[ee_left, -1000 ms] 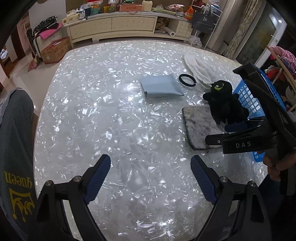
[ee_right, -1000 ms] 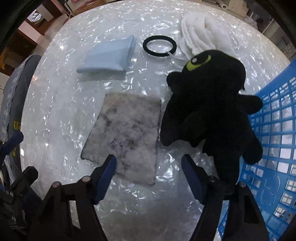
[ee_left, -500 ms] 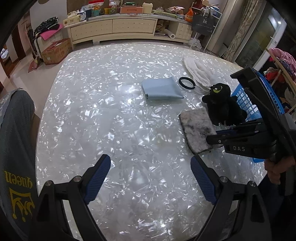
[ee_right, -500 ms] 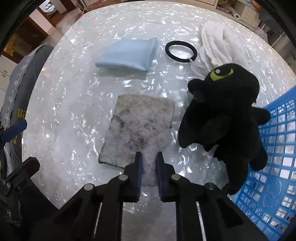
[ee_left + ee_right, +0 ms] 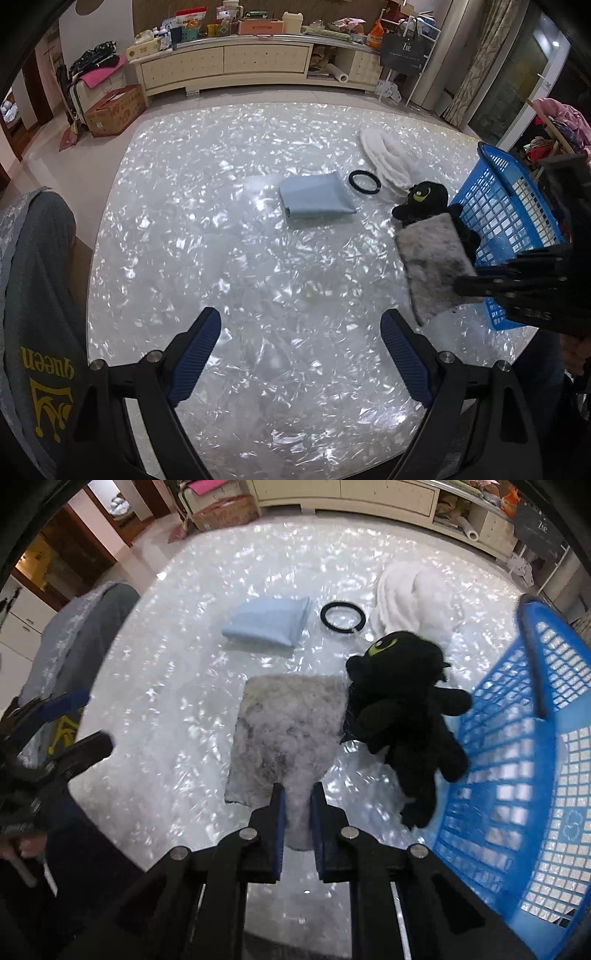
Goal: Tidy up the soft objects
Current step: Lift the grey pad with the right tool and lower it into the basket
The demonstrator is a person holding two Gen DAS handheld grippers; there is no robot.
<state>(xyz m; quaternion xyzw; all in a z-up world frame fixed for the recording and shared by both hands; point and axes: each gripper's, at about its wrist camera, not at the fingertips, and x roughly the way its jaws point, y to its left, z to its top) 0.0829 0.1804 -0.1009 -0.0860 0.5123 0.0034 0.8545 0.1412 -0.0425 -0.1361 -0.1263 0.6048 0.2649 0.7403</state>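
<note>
My right gripper [image 5: 297,794] is shut on the near edge of a grey fluffy pad [image 5: 288,734] and holds it lifted off the table; it also shows in the left wrist view [image 5: 432,266]. A black plush toy [image 5: 402,709] lies beside the pad, leaning on a blue basket [image 5: 517,775]. A folded light blue cloth [image 5: 267,622], a black ring [image 5: 343,616] and a white fluffy cloth [image 5: 413,594] lie farther back. My left gripper [image 5: 301,350] is open and empty over the table's near part.
The table [image 5: 221,221] has a shiny white pearl surface. A grey garment with yellow print [image 5: 40,295] hangs at its left edge. A cream sideboard [image 5: 229,66] and a cardboard box [image 5: 114,110] stand beyond the table.
My right gripper closed on the grey pad's near edge and raised it off the table. My left gripper drew back a little and stays open.
</note>
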